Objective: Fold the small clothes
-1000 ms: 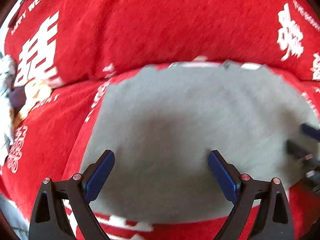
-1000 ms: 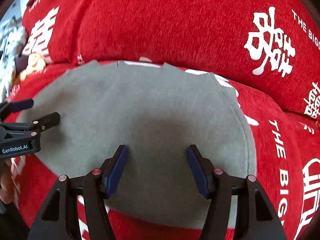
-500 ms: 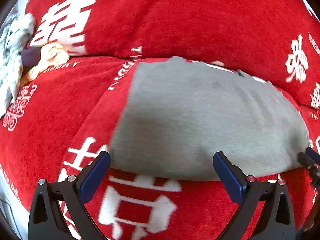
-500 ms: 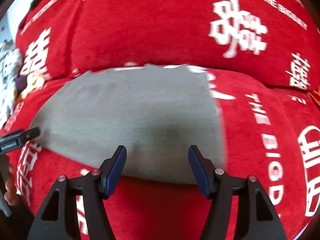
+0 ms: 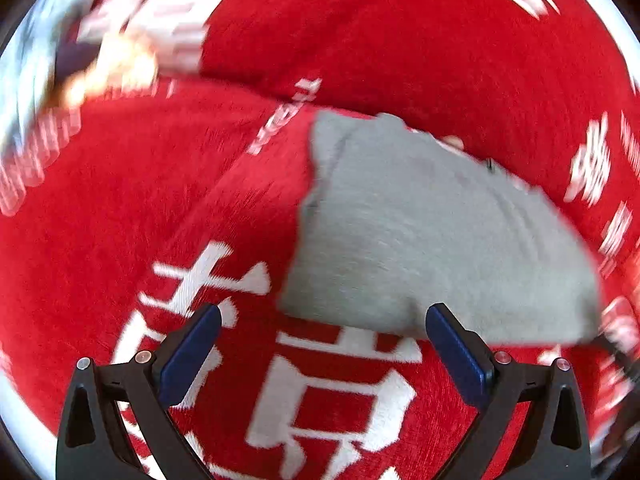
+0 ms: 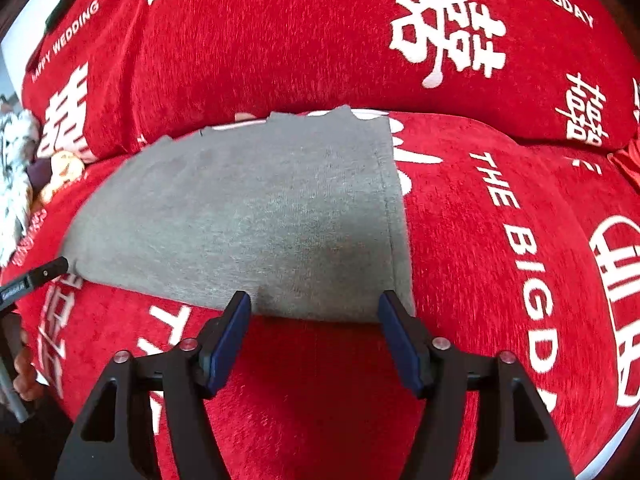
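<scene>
Right wrist view shows me the grey garment (image 6: 248, 216) lying flat as 1 tidy rectangle on the red sofa cover (image 6: 500, 240), its far edge tucked against the back cushion (image 6: 280, 40). My right gripper (image 6: 314, 320) hovers just over the garment's near edge with its fingers (image 6: 232, 332) spread apart and holding nothing. In the left wrist view, which is blurred, my left gripper (image 5: 320, 344) is also released and empty, sitting near the garment's (image 5: 432, 240) near-left corner over the white lettering. I judge the folding to be well along: the piece already looks compact, with straight edges and 1 hemmed side on the right. Whether 1 more fold is needed I cannot tell. A pale bundle (image 6: 16, 184) lies far left, too unclear to name.
</scene>
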Tool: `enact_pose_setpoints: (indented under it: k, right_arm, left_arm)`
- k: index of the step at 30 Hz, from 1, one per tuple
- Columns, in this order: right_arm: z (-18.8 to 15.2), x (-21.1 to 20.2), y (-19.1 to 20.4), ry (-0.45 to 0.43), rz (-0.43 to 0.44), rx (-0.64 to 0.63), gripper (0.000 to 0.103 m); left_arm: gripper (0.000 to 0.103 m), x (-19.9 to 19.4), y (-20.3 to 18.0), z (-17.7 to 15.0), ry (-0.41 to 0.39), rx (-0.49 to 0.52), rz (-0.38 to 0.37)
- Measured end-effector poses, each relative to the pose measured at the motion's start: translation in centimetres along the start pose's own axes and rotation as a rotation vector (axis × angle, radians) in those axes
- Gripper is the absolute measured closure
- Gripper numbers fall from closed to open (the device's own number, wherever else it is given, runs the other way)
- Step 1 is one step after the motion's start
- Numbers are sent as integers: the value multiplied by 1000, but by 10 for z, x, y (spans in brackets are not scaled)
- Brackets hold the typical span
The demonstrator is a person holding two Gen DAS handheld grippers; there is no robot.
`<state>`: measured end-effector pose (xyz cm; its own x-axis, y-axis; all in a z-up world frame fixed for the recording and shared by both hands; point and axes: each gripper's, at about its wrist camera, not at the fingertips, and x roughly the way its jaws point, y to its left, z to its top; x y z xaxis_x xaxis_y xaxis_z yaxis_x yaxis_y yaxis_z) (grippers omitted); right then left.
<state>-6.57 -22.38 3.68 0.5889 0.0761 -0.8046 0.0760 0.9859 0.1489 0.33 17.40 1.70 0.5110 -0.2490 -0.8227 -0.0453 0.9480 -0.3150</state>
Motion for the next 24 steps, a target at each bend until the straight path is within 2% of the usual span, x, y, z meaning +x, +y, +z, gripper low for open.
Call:
enact_pose_setpoints:
  k: [1, 2, 3, 5, 7, 10, 13, 16, 18, 20, 22, 24]
  right_arm:
    - [0, -1, 4, 0, 7, -4, 31]
    - [0, -1, 9, 2, 17, -9, 31]
    - [0, 0, 15, 4, 25, -18, 31]
    - [1, 2, 28, 7, 32, -44, 31]
    - [2, 5, 39, 16, 47, -61, 31]
    - [3, 8, 51, 26, 51, -88, 31]
    - [10, 10, 62, 40, 63, -112, 31]
    - [26, 12, 76, 52, 100, -128, 31]
    - [50, 21, 93, 70, 142, -136, 30]
    - [75, 34, 117, 105, 198, -142, 29]
    - [108, 58, 154, 159, 276, -149, 28]
    - [131, 85, 186, 212, 294, -162, 24]
  left_arm:
    - [0, 5, 13, 4, 30, -58, -85]
    - [0, 7, 21, 8, 32, -90, -133]
    - [0, 5, 26, 12, 16, -107, -189]
    - [0, 11, 25, 19, 47, -116, -296]
    - [0, 19, 14, 23, 62, -86, -344]
    - [0, 35, -2, 33, 64, -20, -344]
    - [0, 45, -1, 42, 46, -40, -385]
    - [0, 49, 17, 44, 31, -107, -526]
    - [0, 45, 33, 41, -8, -157, -616]
    - [0, 45, 35, 43, -19, -177, -615]
    - [0, 46, 28, 44, -12, -147, -574]
    - [0, 47, 19, 45, -9, -110, -549]
